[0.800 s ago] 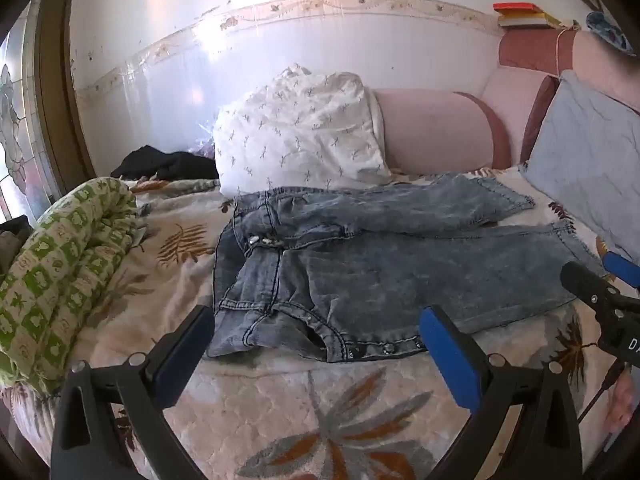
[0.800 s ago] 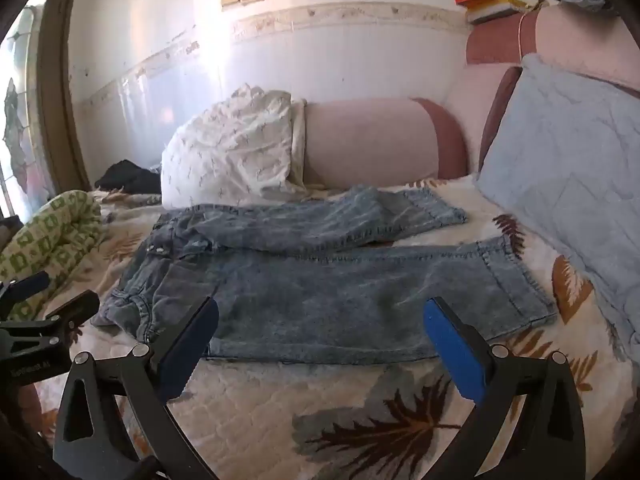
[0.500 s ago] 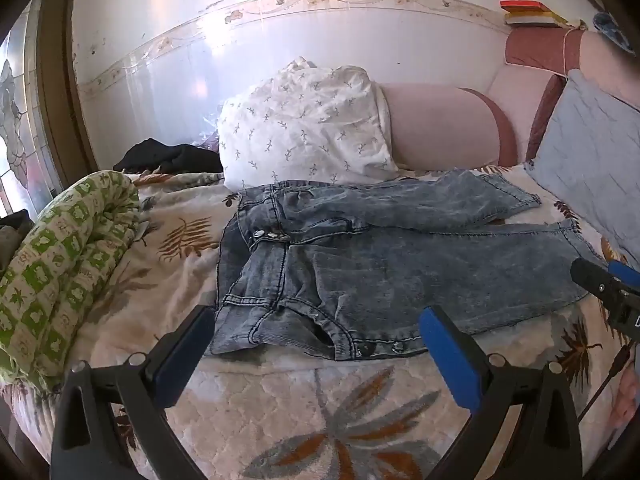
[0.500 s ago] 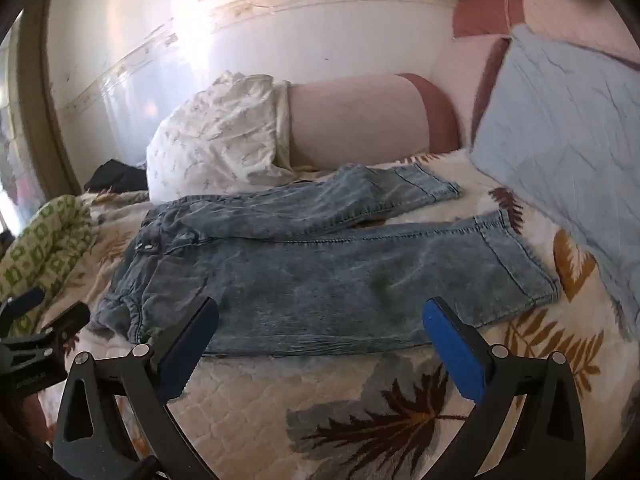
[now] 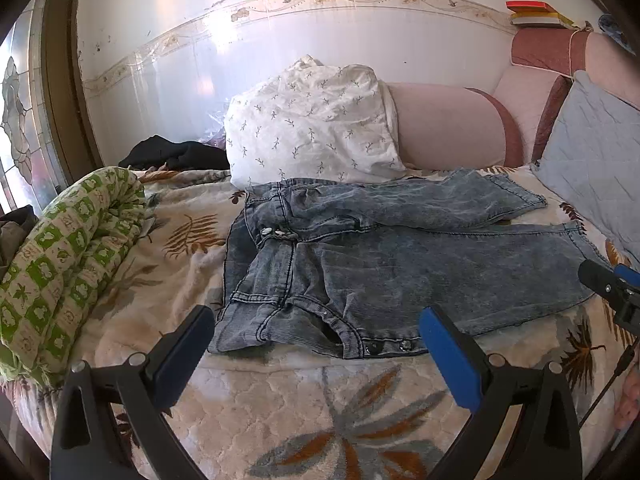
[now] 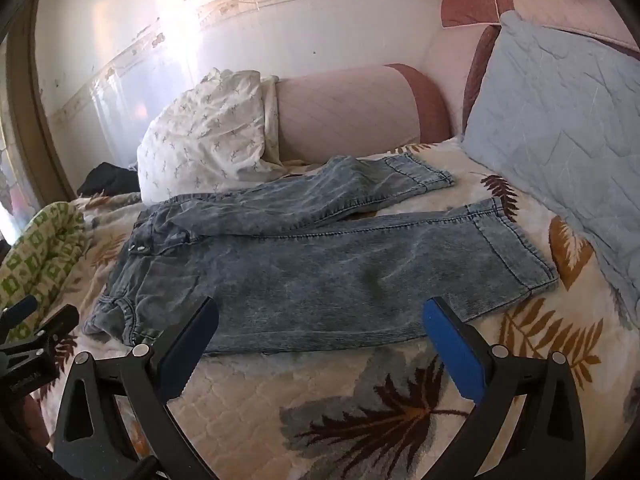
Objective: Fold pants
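Observation:
Faded blue jeans (image 5: 400, 264) lie spread on a leaf-patterned bed cover (image 5: 280, 408), waistband to the left, both legs running right. My left gripper (image 5: 316, 340) hangs open just in front of the waistband's near edge, touching nothing. In the right wrist view the same jeans (image 6: 320, 276) stretch across the bed, and my right gripper (image 6: 320, 332) stands open over the near leg's lower edge with nothing between its blue pads (image 6: 452, 352). Each gripper shows at the edge of the other's view: the right gripper (image 5: 612, 288), the left gripper (image 6: 36, 336).
A white patterned pillow (image 5: 316, 128) and a pink bolster (image 5: 448, 124) lie behind the jeans. A grey-blue quilted cushion (image 6: 560, 128) leans at the right. A rolled green-and-white blanket (image 5: 60, 256) borders the left side, with dark clothing (image 5: 176, 156) behind it.
Both grippers have edged forward and tilted slightly, so the jeans sit lower and larger in each view. Both stay wide open.

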Available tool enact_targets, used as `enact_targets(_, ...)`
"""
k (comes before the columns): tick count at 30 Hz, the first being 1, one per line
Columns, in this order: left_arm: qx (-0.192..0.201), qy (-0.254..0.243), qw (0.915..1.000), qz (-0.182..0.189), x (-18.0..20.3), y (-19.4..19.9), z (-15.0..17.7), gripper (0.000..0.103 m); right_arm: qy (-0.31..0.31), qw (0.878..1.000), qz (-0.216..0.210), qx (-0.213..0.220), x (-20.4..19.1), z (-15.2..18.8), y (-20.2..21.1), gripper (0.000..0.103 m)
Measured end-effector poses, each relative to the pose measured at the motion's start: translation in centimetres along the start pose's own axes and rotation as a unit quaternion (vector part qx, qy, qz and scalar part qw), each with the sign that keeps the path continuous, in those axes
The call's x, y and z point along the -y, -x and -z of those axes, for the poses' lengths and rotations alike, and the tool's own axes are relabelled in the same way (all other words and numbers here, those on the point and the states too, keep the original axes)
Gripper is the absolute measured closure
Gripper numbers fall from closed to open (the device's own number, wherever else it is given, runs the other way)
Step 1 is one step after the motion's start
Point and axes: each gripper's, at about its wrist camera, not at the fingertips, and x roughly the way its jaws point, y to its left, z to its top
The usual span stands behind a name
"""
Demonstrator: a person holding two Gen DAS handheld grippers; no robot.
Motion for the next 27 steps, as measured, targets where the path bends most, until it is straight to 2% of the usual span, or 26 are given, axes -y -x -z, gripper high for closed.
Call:
enact_targets(11,-0.004,-0.006,1.0000,0.000,-0.9,-0.9,0.0,0.000,0.011,1.000,0.001,0.003,0.0,-0.2,0.3,0.000)
enact_targets(15,-0.039,0.003,0.9992,0.003,-3.0,-3.5,-0.7,0.000,0.014,1.000,0.006,0.005,0.6,-0.2,0.5,0.000)
enact_targets(17,-0.048,0.011,0.9987,-0.012,-4.7,-5.0,-2.0,0.000,0.012,1.000,0.008,0.000,1.2,-0.3,0.1,0.000)
enact_targets(22,-0.041,0.058,0.9959,-0.056,-10.4,-8.8,-7.4,0.000,-0.024,1.000,0.007,-0.014,3.1,-1.2,-1.0,0.000)
enact_targets(27,-0.091,0.054,0.9924,-0.063,-14.9,-15.9,-12.0,0.000,-0.024,0.999,0.013,-0.041,4.6,-2.5,-3.1,0.000)
